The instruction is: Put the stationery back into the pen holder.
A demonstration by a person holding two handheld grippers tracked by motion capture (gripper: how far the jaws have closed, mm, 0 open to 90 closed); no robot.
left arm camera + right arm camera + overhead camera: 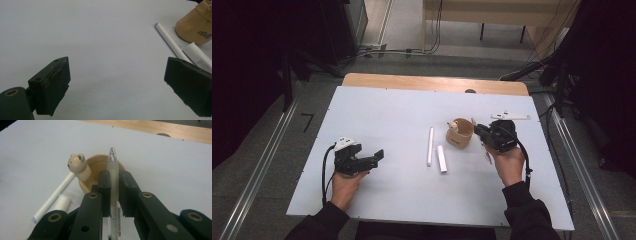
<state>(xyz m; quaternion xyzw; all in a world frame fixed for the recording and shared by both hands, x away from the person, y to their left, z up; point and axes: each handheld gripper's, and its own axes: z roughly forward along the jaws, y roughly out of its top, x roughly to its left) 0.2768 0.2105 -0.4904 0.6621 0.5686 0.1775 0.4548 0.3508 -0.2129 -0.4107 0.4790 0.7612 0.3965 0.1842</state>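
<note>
My right gripper (114,176) is shut on a clear pen (114,167), whose tip sticks out past the jaws toward a tan cup (93,161). A small bear figure (78,165) sits on the cup's rim. In the high view the right gripper (478,131) is just right of the cup (460,135), and the left gripper (379,155) rests at the table's left. The left gripper (117,82) stands open with nothing between its jaws. A long white tube (430,146) and a shorter one (441,159) lie left of the cup.
The objects lie on a white board (377,110) over a wooden table (412,81). Beyond its edges are the floor, cables and dark stands. In the left gripper view the long tube (168,42), short tube (197,53) and cup (193,25) lie ahead to the right.
</note>
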